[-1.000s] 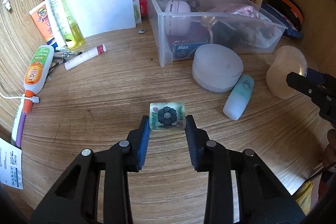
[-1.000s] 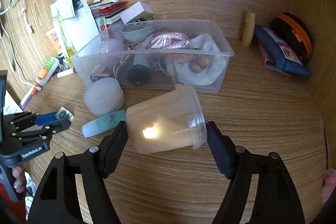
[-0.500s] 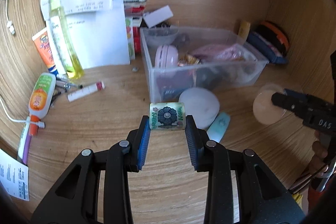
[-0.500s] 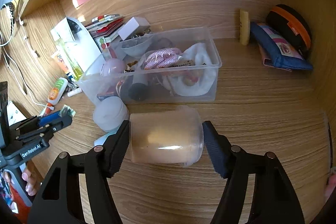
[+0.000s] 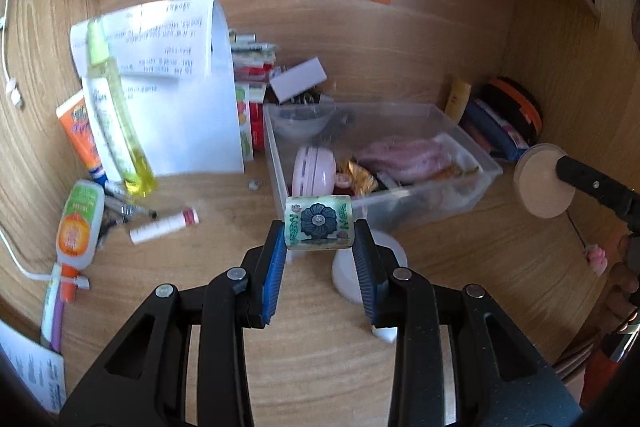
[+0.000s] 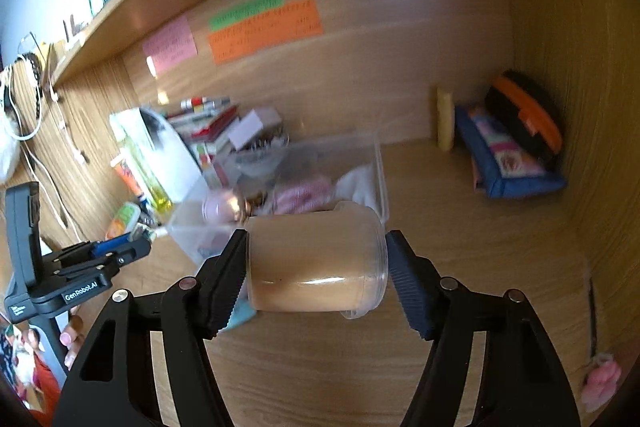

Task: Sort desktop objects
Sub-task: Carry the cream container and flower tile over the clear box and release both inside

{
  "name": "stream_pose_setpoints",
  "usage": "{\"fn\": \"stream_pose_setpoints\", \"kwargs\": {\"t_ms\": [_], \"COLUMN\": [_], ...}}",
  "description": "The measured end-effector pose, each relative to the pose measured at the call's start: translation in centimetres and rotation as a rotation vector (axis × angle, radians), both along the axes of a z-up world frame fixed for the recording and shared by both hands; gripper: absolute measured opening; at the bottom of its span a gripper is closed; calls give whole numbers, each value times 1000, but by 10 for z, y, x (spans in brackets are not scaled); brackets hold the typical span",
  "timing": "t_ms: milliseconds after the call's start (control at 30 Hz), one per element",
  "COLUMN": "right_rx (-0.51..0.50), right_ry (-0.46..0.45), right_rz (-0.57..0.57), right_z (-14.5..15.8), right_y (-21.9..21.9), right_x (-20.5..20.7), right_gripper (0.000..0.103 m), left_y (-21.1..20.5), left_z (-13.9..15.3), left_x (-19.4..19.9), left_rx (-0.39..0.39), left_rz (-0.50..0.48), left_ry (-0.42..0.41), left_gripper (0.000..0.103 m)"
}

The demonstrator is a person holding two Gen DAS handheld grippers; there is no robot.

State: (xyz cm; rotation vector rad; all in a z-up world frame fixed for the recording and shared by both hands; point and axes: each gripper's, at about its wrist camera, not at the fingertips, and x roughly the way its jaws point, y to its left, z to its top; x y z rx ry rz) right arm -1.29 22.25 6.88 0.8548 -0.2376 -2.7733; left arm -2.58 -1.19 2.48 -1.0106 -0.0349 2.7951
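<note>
My left gripper (image 5: 319,235) is shut on a small translucent block with a dark flower print (image 5: 319,221) and holds it in the air just in front of the clear plastic bin (image 5: 420,199). My right gripper (image 6: 316,259) is shut on a frosted beige jar (image 6: 316,263), held on its side above the desk, near the bin's right end (image 6: 380,167). The jar's round base shows in the left wrist view (image 5: 540,185). The left gripper shows in the right wrist view (image 6: 120,251).
The bin holds a pink round case (image 5: 313,173), pink fabric (image 5: 404,155) and other clutter. A white round lid (image 5: 344,275) lies under my left gripper. Tubes (image 5: 78,227), a lip balm (image 5: 164,227), a yellow bottle (image 5: 116,131) and papers (image 5: 180,91) lie left. Pouches (image 6: 512,155) lie far right.
Both grippers have lifted their objects off the desk and risen. The views have tilted up toward the back wall and its sticky notes; the bin now sits lower.
</note>
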Motion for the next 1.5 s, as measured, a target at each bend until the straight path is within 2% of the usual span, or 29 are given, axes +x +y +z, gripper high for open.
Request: {"fn": "stream_pose_setpoints", "kwargs": {"t_ms": [233, 533, 700, 833, 900, 1000, 1300, 1400, 1500], "right_rx": [1, 24, 60, 111, 106, 133, 263, 295, 280], "right_ry": [45, 35, -3, -41, -72, -58, 7, -12, -45], "right_rz": [6, 33, 43, 29, 41, 38, 19, 7, 13], "right_z": [19, 29, 23, 8, -3, -15, -22, -27, -33], "right_y": [-2, -17, -30, -41, -44, -49, -66, -69, -64], "right_x": [-23, -81, -117, -143, -152, -152, -143, -147, -153], "right_gripper": [65, 65, 65, 65, 65, 65, 65, 65, 65], "left_y": [4, 1, 9, 17, 20, 25, 31, 34, 34], "left_z": [12, 20, 14, 2, -6, -17, -33, -36, -36], "left_x": [-32, -87, -115, -131, -138, -145, -152, -152, -151], "left_rx": [-1, 42, 44, 42, 40, 14, -10, -33, -26], "left_rz": [-20, -16, -17, -13, -13, -18, -17, -16, -20], "left_ry": [2, -46, -81, -100, -107, -126, -165, -172, -174], "left_gripper": [33, 33, 33, 33, 33, 33, 33, 33, 33]}}
